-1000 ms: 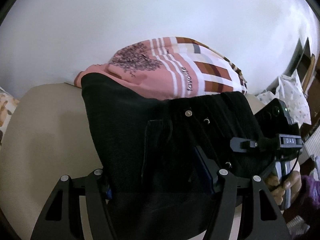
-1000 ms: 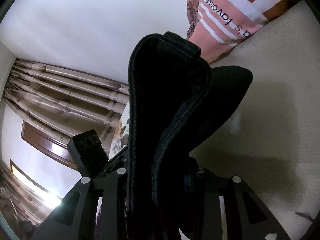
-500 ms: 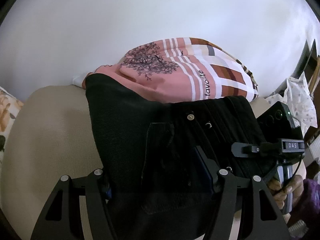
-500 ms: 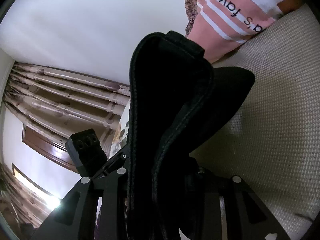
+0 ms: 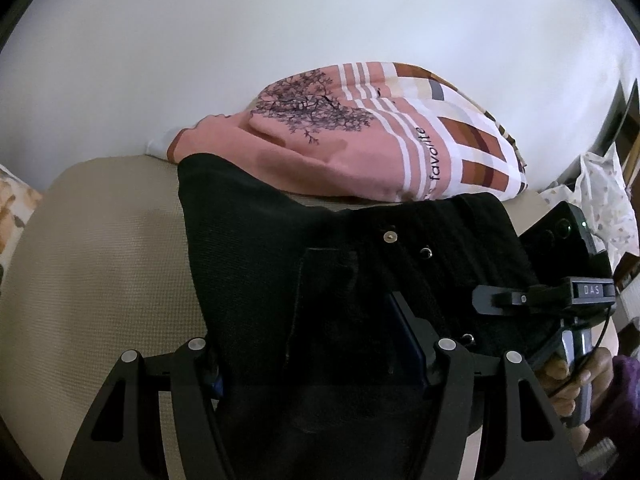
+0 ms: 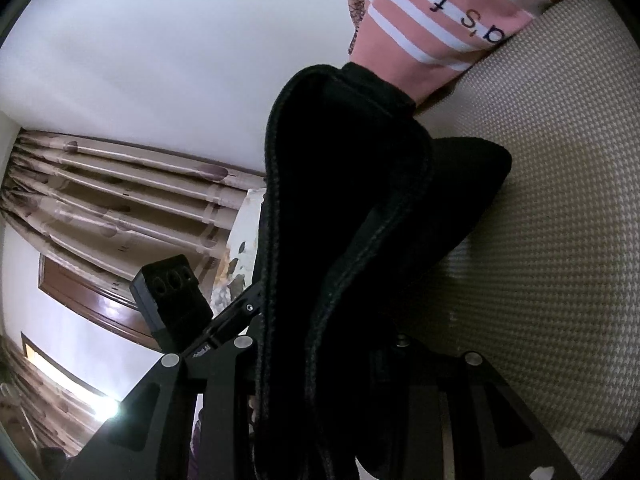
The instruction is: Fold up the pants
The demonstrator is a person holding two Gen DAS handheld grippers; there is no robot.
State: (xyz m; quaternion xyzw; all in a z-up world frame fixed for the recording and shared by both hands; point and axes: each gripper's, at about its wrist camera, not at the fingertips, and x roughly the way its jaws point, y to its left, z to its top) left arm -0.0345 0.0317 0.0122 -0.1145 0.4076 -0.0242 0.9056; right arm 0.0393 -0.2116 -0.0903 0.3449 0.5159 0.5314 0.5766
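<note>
The black pants (image 5: pixel 320 280) hang as a folded bundle over the beige bed cover (image 5: pixel 100 260), with their rivets and a pocket facing me. My left gripper (image 5: pixel 316 352) is shut on the bundle's near side, its blue pads pressed into the cloth. One finger of the right gripper (image 5: pixel 504 300) pokes in at the pants' right edge. In the right wrist view the right gripper (image 6: pixel 320 360) is shut on a thick doubled seam of the pants (image 6: pixel 340 200). The fabric stands up between its fingers just above the bed cover (image 6: pixel 560 240).
A pink striped pillow with a tree print (image 5: pixel 360 152) lies against the white wall behind the pants; it also shows in the right wrist view (image 6: pixel 432 12). A hand (image 5: pixel 576 376) holds the right tool. Curtains (image 6: pixel 120 200) hang at left; a floral bag (image 5: pixel 608 192) stands at far right.
Both grippers have sunk a little toward the bed and moved nearer the pillow, carrying the pants with them. Neither grip has changed.
</note>
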